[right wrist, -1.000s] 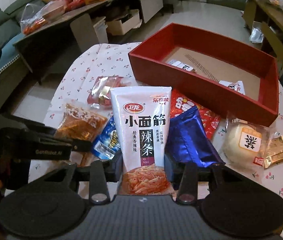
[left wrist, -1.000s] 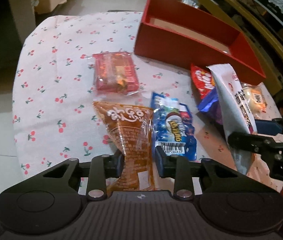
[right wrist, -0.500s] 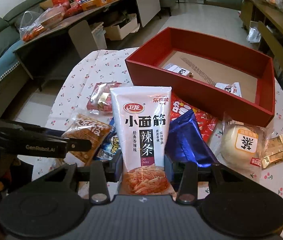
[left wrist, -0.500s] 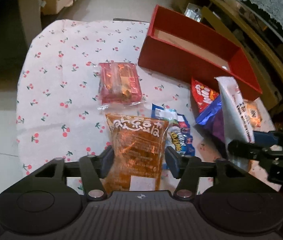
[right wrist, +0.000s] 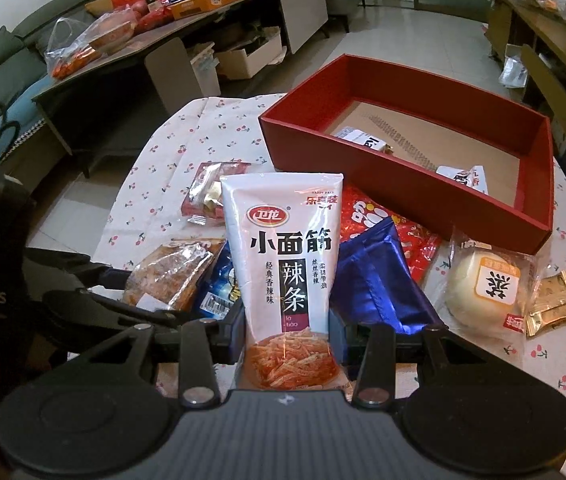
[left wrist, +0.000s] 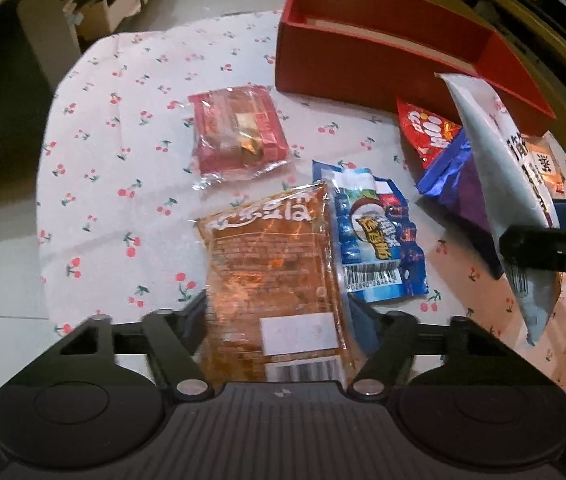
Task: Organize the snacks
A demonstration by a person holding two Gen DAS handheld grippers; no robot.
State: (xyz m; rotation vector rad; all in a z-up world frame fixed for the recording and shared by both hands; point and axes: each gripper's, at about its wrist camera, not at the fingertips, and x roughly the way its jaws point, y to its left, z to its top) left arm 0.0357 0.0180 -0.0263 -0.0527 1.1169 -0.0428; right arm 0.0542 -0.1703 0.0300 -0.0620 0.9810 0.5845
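The left gripper point(left wrist: 277, 316) holds an orange snack packet point(left wrist: 273, 268) by its lower part, one finger on each side of it, the jaws set rather wide because the packet is broad. The packet is lifted and lies almost flat in front of the camera, a white label near its bottom edge. Just beside it on the right a blue snack bag point(left wrist: 375, 240) lies on the cherry-print tablecloth point(left wrist: 123, 152), and further away lies a red wrapped pack point(left wrist: 237, 132), apart from the others.

The right gripper point(right wrist: 289, 330) is closed on a white spicy-strip pouch point(right wrist: 285, 256), which stands upright between its fingers. Behind the pouch a dark blue foil bag point(right wrist: 375, 280) rests partly over a red candy bag point(right wrist: 379, 224). To the right lie a round white bun in clear wrap point(right wrist: 483, 288) and, touching it, a small gold packet point(right wrist: 553, 304).

The red box point(right wrist: 383, 172) stands at the far side of the table, open at the top. Two small white packets point(right wrist: 363, 140) already lie inside; their print is too small to read, perhaps the same kind.
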